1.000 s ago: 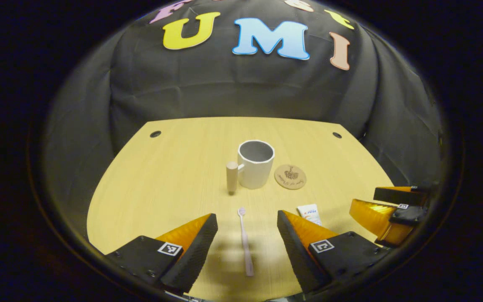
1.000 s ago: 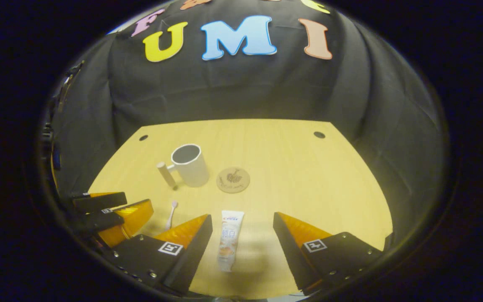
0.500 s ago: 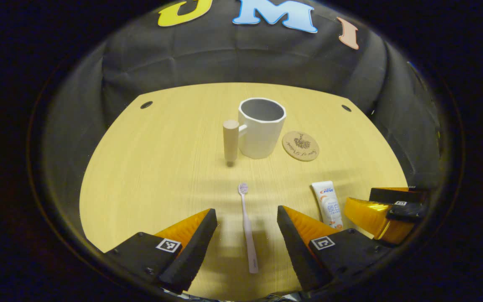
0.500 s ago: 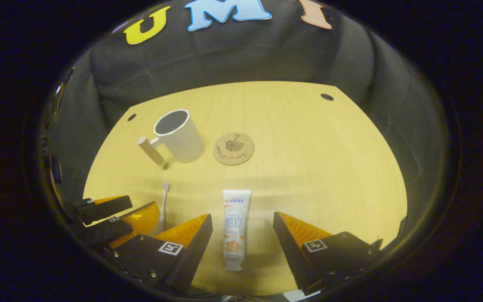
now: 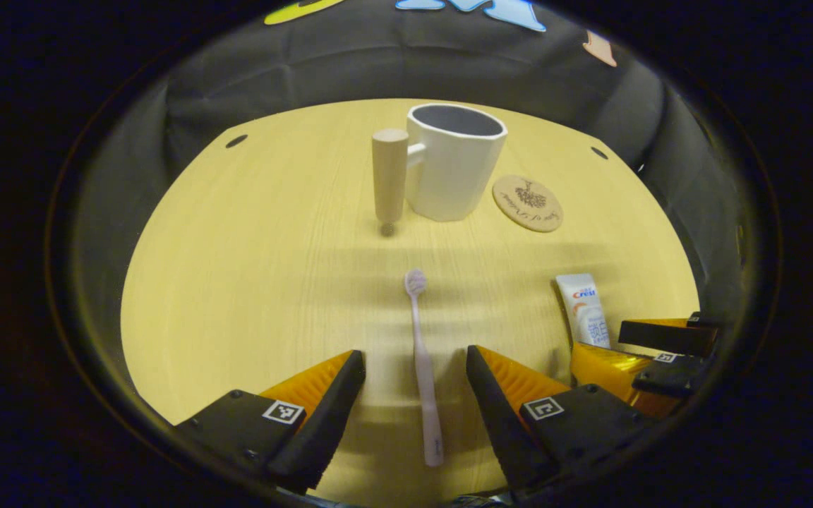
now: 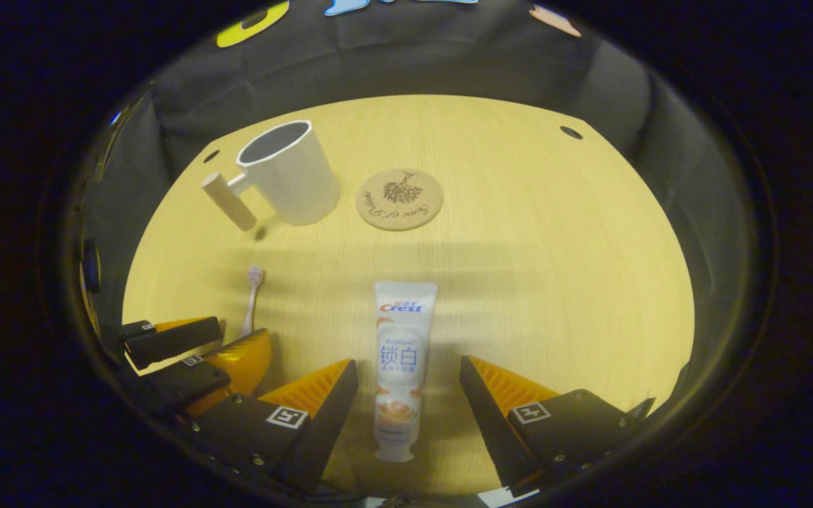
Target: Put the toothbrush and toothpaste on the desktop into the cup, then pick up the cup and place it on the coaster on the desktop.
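The slim pale-pink toothbrush [image 5: 423, 367] lay flat on the yellow wooden desktop [image 5: 251, 268] between the left gripper's [image 5: 415, 384] released jaws; the white printed toothpaste tube [image 6: 399, 367] lay likewise between the right gripper's [image 6: 406, 395] parted jaws, untouched.

the left gripper [image 5: 415, 367] hangs open over the table [image 5: 237, 282], its fingers either side of the toothbrush [image 5: 423, 367] near the front edge. the cup [image 5: 454, 171] stands toward the far edge, the coaster [image 5: 527, 203] beside it, the toothpaste [image 5: 585, 309] near the right edge.
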The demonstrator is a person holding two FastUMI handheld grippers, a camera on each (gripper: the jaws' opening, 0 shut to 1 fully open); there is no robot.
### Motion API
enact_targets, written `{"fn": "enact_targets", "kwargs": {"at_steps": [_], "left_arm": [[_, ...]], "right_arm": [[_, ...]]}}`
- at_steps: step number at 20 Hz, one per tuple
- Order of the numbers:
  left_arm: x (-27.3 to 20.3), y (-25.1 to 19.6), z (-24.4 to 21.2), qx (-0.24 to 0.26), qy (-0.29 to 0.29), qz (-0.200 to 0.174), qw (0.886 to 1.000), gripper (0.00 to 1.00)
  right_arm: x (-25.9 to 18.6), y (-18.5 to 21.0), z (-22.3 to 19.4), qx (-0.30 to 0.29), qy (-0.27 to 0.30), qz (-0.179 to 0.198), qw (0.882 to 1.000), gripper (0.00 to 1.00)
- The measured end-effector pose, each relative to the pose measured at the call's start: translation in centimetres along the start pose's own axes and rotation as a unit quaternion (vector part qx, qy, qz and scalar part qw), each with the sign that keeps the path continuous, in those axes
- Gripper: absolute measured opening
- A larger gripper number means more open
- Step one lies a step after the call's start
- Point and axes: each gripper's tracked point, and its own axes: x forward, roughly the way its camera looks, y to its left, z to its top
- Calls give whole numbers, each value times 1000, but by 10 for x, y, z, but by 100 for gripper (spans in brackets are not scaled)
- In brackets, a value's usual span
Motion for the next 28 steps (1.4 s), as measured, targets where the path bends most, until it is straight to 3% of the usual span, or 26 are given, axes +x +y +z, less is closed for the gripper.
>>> {"fn": "enact_targets", "kwargs": {"at_steps": [3, 4, 6, 7, 8, 9, 10, 11, 12, 13, 14, 16, 17, 18, 19, 20, 22, 28], "left_arm": [[5, 4, 2, 16, -6, 17, 1000, 100], [6, 4, 4, 18, -14, 17, 1000, 95], [7, 4, 5, 10, -22, 18, 1000, 95], [6, 5, 5, 5, -24, 20, 999, 86], [7, 7, 5, 4, -28, 22, 999, 100], [7, 8, 5, 2, -29, 24, 999, 94], [7, 8, 5, 4, -28, 25, 999, 91], [7, 10, 7, 4, -31, 24, 999, 81], [6, 13, 9, 1, -32, 28, 999, 79], [6, 17, 8, -3, -36, 34, 999, 72], [6, 21, 8, -9, -38, 39, 998, 54], [5, 25, 9, -19, -41, 39, 998, 22], [5, 25, 9, -17, -35, 40, 998, 21], [5, 24, 8, -11, -27, 42, 999, 15], [4, 23, 8, -5, -25, 46, 999, 16], [6, 24, 8, -7, -19, 50, 999, 7], [6, 23, 8, -8, -19, 50, 999, 7], [6, 22, 11, -8, -30, 40, 999, 7]], "right_arm": [[9, 0, -11, -13, 16, -7, 1000, 92], [6, -4, -20, -20, 32, -13, 999, 88], [10, -1, -21, -24, 32, -14, 999, 93], [8, 0, -19, -22, 31, -14, 999, 92], [9, -1, -21, -21, 33, -14, 999, 92], [8, -1, -21, -21, 34, -16, 999, 92], [8, -1, -20, -19, 34, -17, 999, 88], [8, -1, -20, -20, 33, -16, 999, 80], [9, 0, -20, -19, 31, -13, 999, 79], [7, 0, -22, -12, 33, -16, 999, 61], [8, 0, -21, -12, 34, -15, 999, 43], [12, 0, -21, -10, 34, -16, 999, 43], [8, 0, -20, -9, 34, -16, 999, 26], [6, 0, -23, -15, 39, -15, 999, 26], [4, -1, -21, -21, 43, -12, 999, 26], [11, 2, -21, -7, 40, -8, 999, 19], [7, 4, -23, 11, 46, 7, 999, 8], [5, 5, -20, 22, 29, 19, 999, 7]]}}
